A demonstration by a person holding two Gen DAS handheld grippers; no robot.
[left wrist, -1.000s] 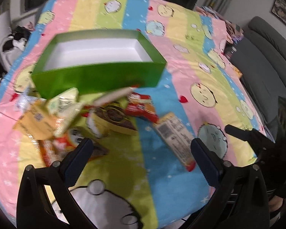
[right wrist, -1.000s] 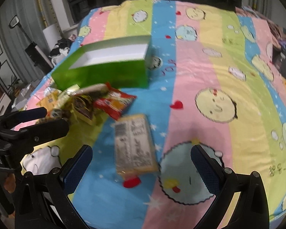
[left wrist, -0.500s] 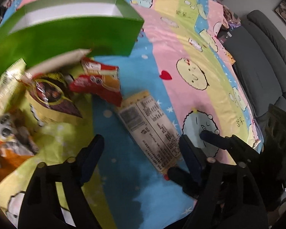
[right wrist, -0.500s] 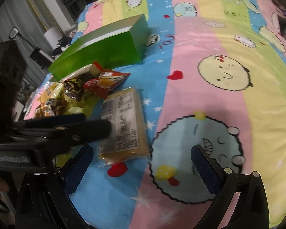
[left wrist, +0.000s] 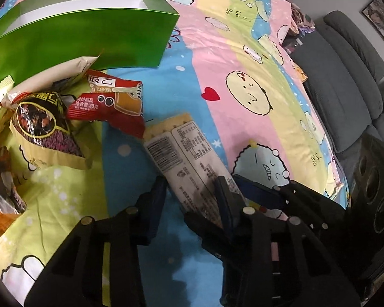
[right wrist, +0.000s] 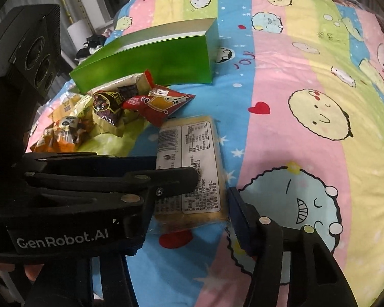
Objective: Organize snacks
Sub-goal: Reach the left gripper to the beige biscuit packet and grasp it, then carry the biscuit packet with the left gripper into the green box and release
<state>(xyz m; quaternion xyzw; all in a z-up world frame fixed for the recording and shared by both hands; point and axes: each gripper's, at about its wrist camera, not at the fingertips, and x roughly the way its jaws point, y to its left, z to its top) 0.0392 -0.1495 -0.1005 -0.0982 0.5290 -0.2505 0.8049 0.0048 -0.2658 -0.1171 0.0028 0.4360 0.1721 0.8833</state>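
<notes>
Left gripper [left wrist: 189,192]: fingers narrowed astride near end of flat cracker packet [left wrist: 189,158], not seen clamped. Right gripper [right wrist: 210,197]: open wide, packet between fingers, unheld. Judgement: close left squarely on packet edge, lift flat, carry to green box [left wrist: 84,38] beyond fingertips. Right gripper's left finger hidden behind left gripper; pad contact unclear.

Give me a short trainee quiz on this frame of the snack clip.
1. True or false: the barcode packet already lies inside the green box.
2. Which snack is nearest the left claw? A) the barcode packet B) the red packet C) the panda packet
3. Fill in: the strip of the green box's inner wall that shows is ___.

Key: 1 false; 2 A; 3 white.
</notes>
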